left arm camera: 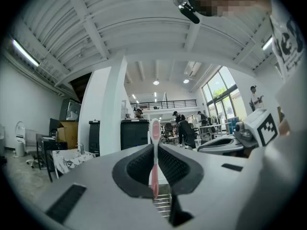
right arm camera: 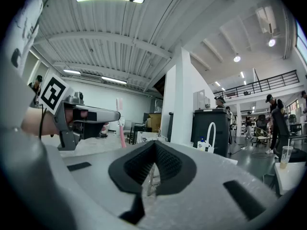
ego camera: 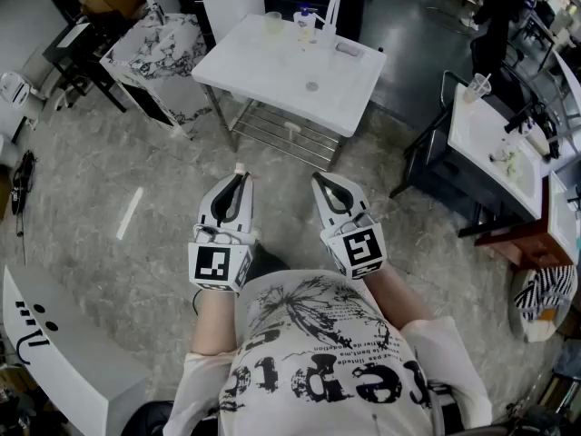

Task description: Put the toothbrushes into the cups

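My left gripper (ego camera: 239, 178) is shut on a pink toothbrush (left arm camera: 155, 152), which stands upright between the jaws with its head above their tips. My right gripper (ego camera: 320, 184) is beside it, jaws together with nothing between them. Both are held in the air in front of the person's chest, short of a white sink table (ego camera: 272, 75). Two clear cups (ego camera: 273, 23) (ego camera: 306, 27) stand at the table's far edge beside a white faucet (ego camera: 332, 9). In the right gripper view, the left gripper (right arm camera: 79, 116) and the pink toothbrush (right arm camera: 122, 137) show at the left.
The sink table has a metal rack (ego camera: 281, 130) underneath. A marble-patterned table (ego camera: 159, 53) stands to the left, and a second white sink counter (ego camera: 495, 143) with a black chair (ego camera: 436, 134) to the right. A white bench (ego camera: 54, 352) is at lower left. People stand far off.
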Demonstrator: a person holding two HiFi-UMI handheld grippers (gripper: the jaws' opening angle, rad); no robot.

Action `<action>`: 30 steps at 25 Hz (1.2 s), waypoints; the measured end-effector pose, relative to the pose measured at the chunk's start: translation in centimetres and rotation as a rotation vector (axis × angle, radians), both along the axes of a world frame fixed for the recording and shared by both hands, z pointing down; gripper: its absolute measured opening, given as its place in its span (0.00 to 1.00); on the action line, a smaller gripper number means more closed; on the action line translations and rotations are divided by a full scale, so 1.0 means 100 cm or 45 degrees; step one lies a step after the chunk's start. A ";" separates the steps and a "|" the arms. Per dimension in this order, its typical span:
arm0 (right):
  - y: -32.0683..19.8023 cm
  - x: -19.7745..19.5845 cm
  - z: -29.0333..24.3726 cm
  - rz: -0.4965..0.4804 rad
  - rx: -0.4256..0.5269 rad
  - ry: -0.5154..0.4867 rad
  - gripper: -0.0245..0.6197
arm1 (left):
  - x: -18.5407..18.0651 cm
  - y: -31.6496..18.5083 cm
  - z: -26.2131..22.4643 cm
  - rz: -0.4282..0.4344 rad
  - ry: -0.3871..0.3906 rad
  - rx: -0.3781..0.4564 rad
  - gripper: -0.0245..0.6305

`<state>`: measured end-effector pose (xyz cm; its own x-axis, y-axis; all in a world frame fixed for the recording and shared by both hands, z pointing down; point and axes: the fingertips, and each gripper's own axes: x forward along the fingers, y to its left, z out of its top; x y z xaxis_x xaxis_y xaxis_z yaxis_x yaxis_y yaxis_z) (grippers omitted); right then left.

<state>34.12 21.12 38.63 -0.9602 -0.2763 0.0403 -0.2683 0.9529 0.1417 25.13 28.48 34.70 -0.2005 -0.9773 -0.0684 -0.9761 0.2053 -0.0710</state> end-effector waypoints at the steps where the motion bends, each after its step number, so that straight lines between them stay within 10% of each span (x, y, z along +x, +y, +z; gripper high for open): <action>1: 0.000 -0.001 0.001 0.001 -0.001 0.001 0.02 | 0.000 0.000 0.000 0.001 -0.001 -0.002 0.08; 15: -0.021 -0.044 0.015 0.036 -0.057 0.009 0.03 | -0.046 -0.017 0.008 -0.002 0.034 -0.041 0.08; 30: -0.082 -0.256 0.000 0.100 -0.066 0.015 0.03 | -0.259 -0.085 -0.011 0.084 0.034 -0.036 0.08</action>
<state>8.56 12.91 38.66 -0.9350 -0.3482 0.0674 -0.3412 0.9350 0.0964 -0.74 20.00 33.62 -0.1368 -0.9900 -0.0358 -0.9891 0.1384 -0.0494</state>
